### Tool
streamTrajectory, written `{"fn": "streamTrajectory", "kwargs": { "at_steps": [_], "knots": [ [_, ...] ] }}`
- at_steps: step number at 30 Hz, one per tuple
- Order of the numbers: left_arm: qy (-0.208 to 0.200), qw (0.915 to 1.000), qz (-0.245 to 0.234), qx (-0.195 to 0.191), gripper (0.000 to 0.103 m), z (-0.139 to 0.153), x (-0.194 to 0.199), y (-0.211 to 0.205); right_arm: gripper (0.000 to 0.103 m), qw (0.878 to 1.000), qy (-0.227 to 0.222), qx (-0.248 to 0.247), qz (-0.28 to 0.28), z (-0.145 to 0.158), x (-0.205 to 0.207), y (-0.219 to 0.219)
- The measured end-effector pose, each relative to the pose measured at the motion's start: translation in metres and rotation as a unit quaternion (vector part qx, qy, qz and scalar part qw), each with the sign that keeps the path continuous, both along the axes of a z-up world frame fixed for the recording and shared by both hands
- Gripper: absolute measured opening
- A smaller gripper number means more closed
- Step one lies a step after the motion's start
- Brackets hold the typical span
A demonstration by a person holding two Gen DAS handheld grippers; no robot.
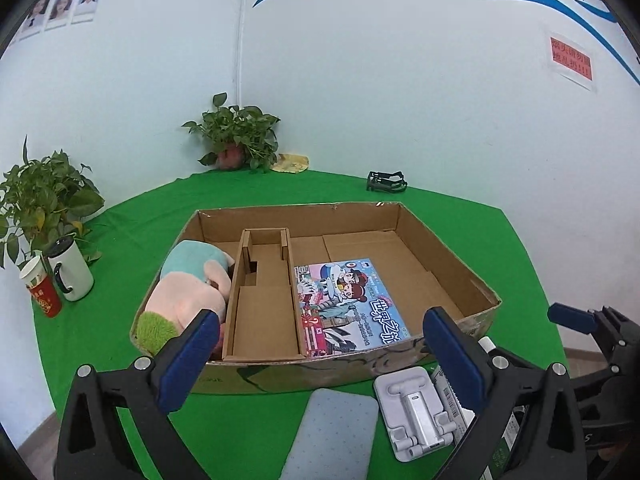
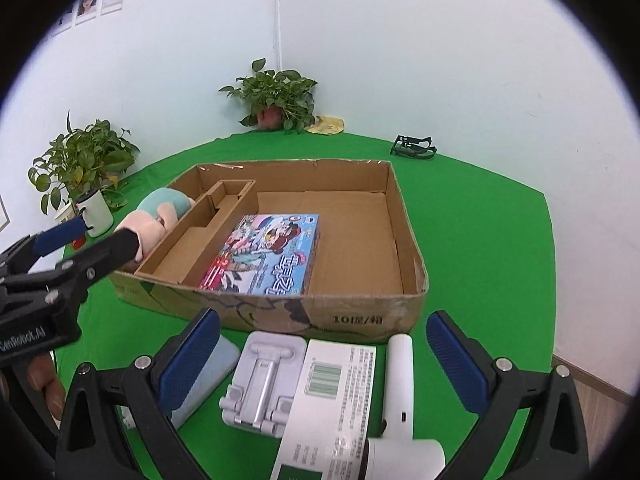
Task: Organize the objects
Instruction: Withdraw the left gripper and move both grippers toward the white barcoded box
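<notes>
Plush toy (image 1: 192,284) left of game box (image 1: 348,306), apparently inside carton (image 1: 452,248).

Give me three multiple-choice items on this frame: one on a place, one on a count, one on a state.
1. Where is the plush toy?
A. left compartment of the cardboard box
B. on the green cloth
C. beside the far plant

2. How many potted plants stand on the table?
A. one
B. two
C. four

3. What state is the right tool in?
A. shut on the phone stand
B. shut on the white bottle
C. open, holding nothing

Answers:
1 A: it lies left of the divider.
2 B: one in the corner, one at left.
3 C: its fingers stand wide apart above the items.
</notes>
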State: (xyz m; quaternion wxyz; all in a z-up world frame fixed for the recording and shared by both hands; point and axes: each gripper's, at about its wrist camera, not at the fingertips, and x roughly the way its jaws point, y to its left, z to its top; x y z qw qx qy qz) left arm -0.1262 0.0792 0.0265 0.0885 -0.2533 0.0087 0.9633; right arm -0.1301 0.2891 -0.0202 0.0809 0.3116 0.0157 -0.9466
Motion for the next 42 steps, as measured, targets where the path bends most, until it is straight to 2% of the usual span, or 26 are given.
{"fn": "streamTrajectory", "kwargs": {
  "at_steps": [4,8,11,13,21,25,30,33,35,37,42],
  "knots": [
    [-0.008,0.9999,0.005,0.012,0.102,0.003,0.005,-0.006,0.103,1.000,-0.002,-0.006,-0.009,-0.001,0.008,0.006],
    [-0.005,1.0000,0.007,-0.001,0.102,0.003,0.013,-0.002,0.103,1.000,0.001,-0.009,-0.008,0.000,0.016,0.009],
    [-0.004,1.0000,0.000,-0.004,0.102,0.002,0.018,0.001,0.103,0.999,0.015,-0.033,0.021,0.004,0.024,0.009],
    [-0.010,0.9999,-0.003,-0.004,0.102,0.000,0.020,0.003,0.103,0.999,0.027,-0.030,0.029,0.006,0.031,0.006],
    [-0.039,0.9991,-0.017,0.000,0.102,-0.014,0.021,0.002,0.103,0.998,0.004,-0.045,0.043,-0.005,0.039,0.004],
    [-0.055,0.9982,-0.021,0.008,0.102,-0.020,0.019,0.000,0.103,0.997,0.002,-0.035,0.074,-0.011,0.048,-0.005],
    [-0.083,0.9960,-0.030,0.010,0.102,-0.032,0.017,-0.001,0.103,0.994,-0.019,-0.043,0.103,-0.027,0.062,-0.010],
    [-0.119,0.9919,-0.041,0.017,0.102,-0.045,0.012,-0.001,0.103,0.991,-0.042,-0.062,0.111,-0.040,0.070,-0.014],
    [-0.151,0.9864,-0.059,0.030,0.102,-0.057,0.008,-0.001,0.103,0.991,-0.056,-0.050,0.115,-0.049,0.072,-0.020],
    [-0.167,0.9828,-0.073,0.030,0.102,-0.066,0.009,0.001,0.103,0.991,-0.066,-0.051,0.103,-0.055,0.073,-0.019],
    [-0.176,0.9795,-0.097,0.016,0.102,-0.079,0.017,0.010,0.102,0.992,-0.098,-0.036,0.065,-0.071,0.065,-0.009]
  ]
}}
